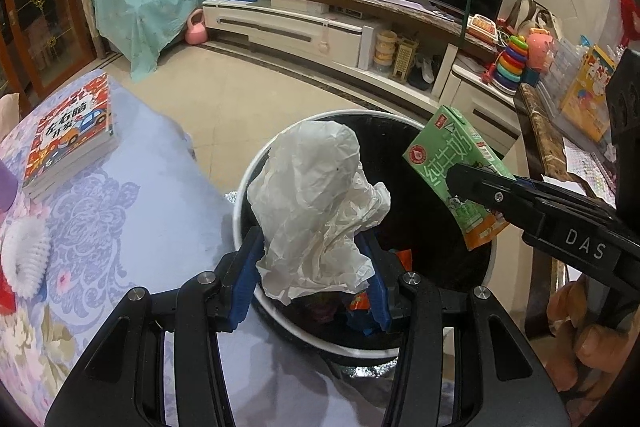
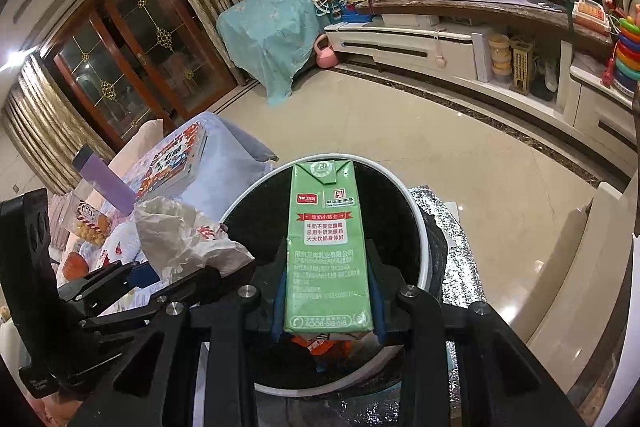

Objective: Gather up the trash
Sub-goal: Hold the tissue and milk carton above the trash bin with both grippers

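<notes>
My left gripper [image 1: 316, 255] is shut on a crumpled white paper bag [image 1: 316, 203], held over the near-left rim of a round trash bin [image 1: 248, 179] with a white rim and black liner. Coloured wrappers lie at the bin's bottom. My right gripper [image 2: 327, 291] is shut on a green milk carton [image 2: 326, 247], which hangs over the bin's [image 2: 418, 227] opening. In the left wrist view the carton [image 1: 460, 163] and the right gripper's finger [image 1: 500, 195] come in from the right. In the right wrist view the paper bag [image 2: 184, 239] and the left gripper [image 2: 148, 275] sit at the left.
A table with a floral blue cloth [image 1: 120, 195] stands left of the bin, bearing a stack of books [image 1: 68, 143] and a white brush [image 1: 28, 259]. A purple box [image 2: 106, 183] and snack pack [image 2: 90, 223] lie there too. A TV cabinet [image 1: 320, 35] runs along the far wall. A dark marble ledge [image 1: 540, 135] is at right.
</notes>
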{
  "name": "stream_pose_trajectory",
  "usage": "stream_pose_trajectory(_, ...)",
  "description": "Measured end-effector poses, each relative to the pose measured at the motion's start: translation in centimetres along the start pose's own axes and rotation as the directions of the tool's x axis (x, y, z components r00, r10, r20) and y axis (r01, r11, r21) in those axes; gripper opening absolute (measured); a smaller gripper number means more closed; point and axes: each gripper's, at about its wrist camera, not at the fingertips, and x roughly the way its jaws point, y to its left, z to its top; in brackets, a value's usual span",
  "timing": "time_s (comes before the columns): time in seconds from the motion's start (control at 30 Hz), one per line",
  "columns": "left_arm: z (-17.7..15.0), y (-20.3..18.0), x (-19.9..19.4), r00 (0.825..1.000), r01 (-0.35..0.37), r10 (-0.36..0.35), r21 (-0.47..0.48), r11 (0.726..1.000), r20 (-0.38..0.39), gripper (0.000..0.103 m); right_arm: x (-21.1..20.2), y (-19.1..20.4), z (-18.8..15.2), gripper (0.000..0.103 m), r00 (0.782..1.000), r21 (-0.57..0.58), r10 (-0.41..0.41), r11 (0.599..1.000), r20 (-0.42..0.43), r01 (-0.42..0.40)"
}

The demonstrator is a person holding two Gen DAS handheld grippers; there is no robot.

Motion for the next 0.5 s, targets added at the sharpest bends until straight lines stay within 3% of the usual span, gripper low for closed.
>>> stream_pose_trajectory(0.5, -0.37, -0.27, 0.23, 1.000, 0.006, -0.006, 0.008, 1.000, -0.008, 0.047, 0.29, -0.06, -0.09, 0.032, 1.000, 0.001, 0.000, 1.000, -0.002, 0.000)
